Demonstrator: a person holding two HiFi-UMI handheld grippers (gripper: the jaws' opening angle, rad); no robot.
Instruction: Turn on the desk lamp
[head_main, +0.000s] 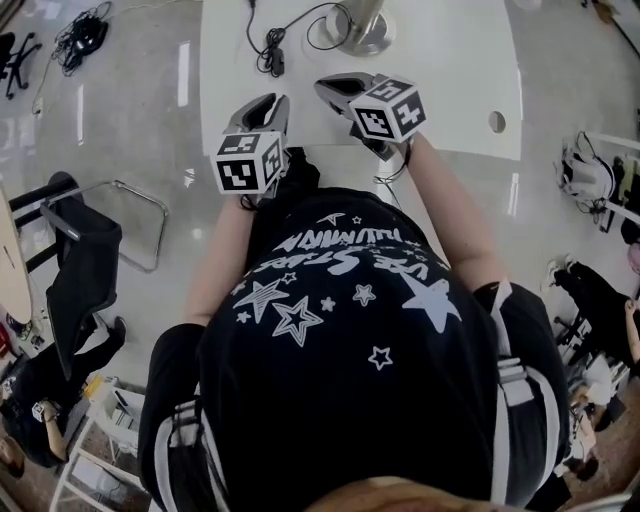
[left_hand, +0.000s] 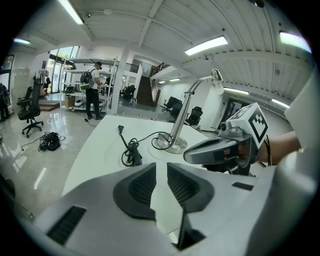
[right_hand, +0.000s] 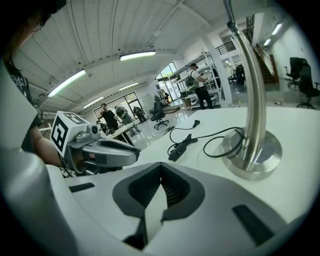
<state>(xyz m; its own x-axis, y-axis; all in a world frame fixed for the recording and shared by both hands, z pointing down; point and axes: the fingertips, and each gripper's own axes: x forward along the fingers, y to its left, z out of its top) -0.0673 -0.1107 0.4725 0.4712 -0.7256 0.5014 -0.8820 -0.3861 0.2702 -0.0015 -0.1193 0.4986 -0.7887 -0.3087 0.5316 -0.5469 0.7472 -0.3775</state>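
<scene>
A chrome desk lamp stands at the far side of the white table, shown by its round base and curved pole. Its black cord with an inline switch lies coiled left of the base. My left gripper hovers over the near table edge, its jaws a little apart with nothing between them. My right gripper sits beside it, closer to the lamp base, its jaw tips meeting on nothing.
A small round hole sits in the table's right part. A black chair stands on the shiny floor to the left, and a tangle of cables lies further back. People stand far off in the room.
</scene>
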